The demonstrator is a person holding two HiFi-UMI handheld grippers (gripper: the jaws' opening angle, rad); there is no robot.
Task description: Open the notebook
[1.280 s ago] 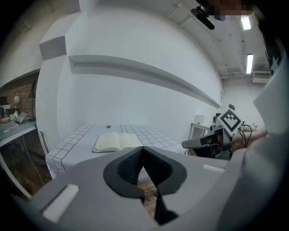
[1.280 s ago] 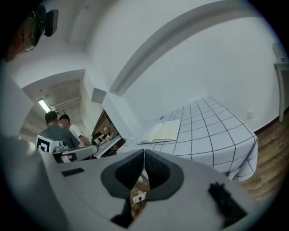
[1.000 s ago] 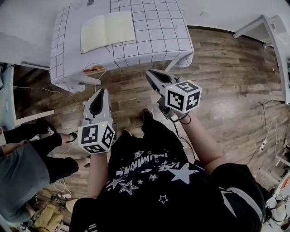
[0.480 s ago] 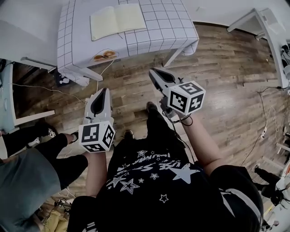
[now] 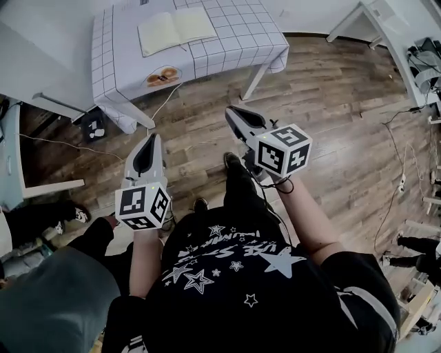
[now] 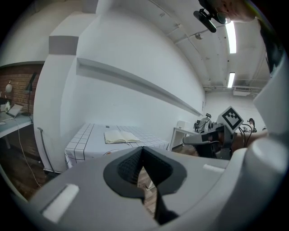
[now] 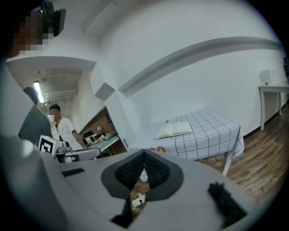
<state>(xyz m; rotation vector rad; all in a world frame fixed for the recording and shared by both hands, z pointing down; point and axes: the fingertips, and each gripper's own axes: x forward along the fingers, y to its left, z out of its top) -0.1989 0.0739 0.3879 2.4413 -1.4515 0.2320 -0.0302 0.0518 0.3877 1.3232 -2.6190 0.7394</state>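
Observation:
The notebook [image 5: 176, 29] lies open, pages up, on the white checked tablecloth of the table [image 5: 234, 41] at the top of the head view. Both grippers hang over the wooden floor, well short of the table. My left gripper [image 5: 151, 140] is shut with nothing in it, and my right gripper [image 5: 231, 112] is shut and empty too. In the left gripper view the open notebook [image 6: 121, 136] shows far off beyond the closed left gripper [image 6: 142, 151]. The right gripper view shows the notebook [image 7: 174, 129] on the table, far past the closed right gripper [image 7: 144, 157].
A power strip with cables [image 5: 93, 127] lies on the floor by the table's left leg. A second white table [image 5: 355, 17] stands at the top right. A bystander in grey [image 5: 41, 303] sits at lower left, and another person [image 7: 61, 124] stands by a desk.
The table and notebook have drawn away toward the top of the head view as both grippers backed off from them. Both stay shut. The seated bystander's legs slid toward the lower left.

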